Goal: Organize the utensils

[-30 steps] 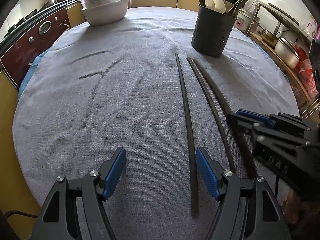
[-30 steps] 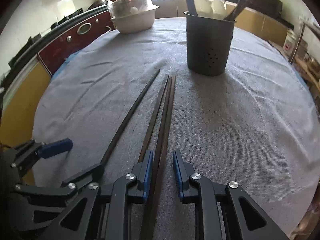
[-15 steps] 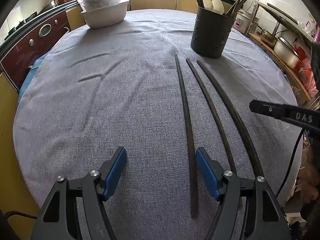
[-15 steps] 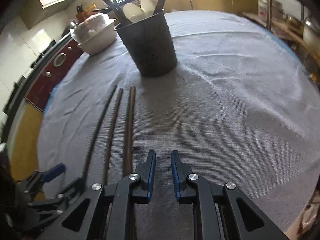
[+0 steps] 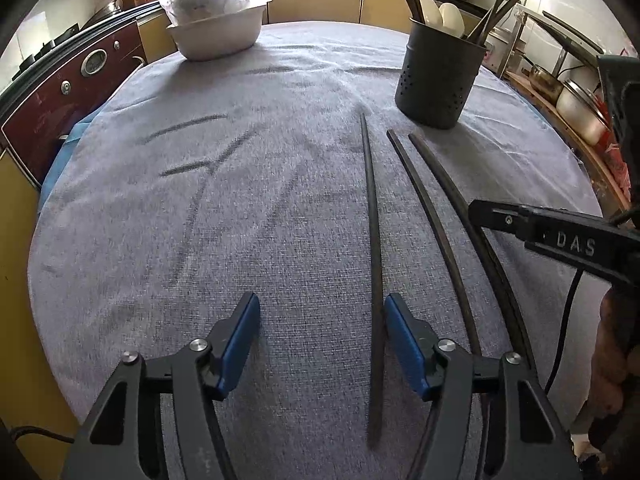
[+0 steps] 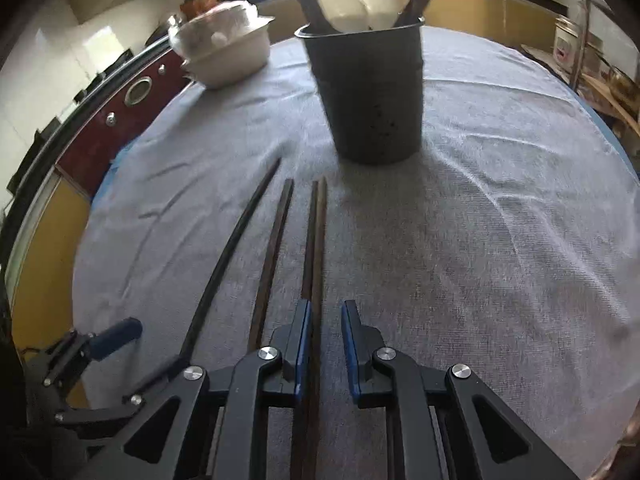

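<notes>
- The left gripper (image 5: pixel 320 340) sits at the bottom of its view; its jaws are closing, still apart, pressing on nothing.
- One chopstick (image 5: pixel 374 264) lies just inside its right pad, long axis running from bottom centre up toward the holder (image 5: pixel 438 76) at upper right.
- Two more chopsticks (image 5: pixel 434 216) lie to its right, pointing the same way.
- The right gripper (image 6: pixel 325 350) has a narrow gap; a brown pair (image 6: pixel 314 248) lies lengthwise beside its left pad, unclamped.
</notes>
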`<action>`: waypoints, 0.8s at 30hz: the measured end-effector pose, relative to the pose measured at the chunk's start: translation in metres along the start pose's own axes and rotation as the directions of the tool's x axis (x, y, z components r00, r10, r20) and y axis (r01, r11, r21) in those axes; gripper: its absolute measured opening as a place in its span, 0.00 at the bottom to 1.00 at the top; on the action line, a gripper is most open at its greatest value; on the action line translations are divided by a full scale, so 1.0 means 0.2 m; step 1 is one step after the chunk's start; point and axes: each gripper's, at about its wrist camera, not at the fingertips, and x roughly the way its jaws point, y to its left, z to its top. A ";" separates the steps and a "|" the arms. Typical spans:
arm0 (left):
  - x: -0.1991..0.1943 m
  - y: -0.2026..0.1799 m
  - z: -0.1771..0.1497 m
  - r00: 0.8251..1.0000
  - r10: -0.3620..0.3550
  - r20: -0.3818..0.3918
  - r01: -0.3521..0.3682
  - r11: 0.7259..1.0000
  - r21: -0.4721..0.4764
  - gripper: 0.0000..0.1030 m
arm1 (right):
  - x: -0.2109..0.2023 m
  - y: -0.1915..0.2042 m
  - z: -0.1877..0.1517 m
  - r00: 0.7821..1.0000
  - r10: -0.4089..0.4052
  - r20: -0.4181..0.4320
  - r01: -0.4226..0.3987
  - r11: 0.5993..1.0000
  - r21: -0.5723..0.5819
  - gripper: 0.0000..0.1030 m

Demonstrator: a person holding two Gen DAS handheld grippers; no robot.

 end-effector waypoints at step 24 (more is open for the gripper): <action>0.02 0.01 0.04 1.000 -0.012 0.010 0.012 1.000 -0.004 0.58 | 0.15 0.03 0.24 1.000 0.007 -0.024 -0.007 1.000 0.004 0.18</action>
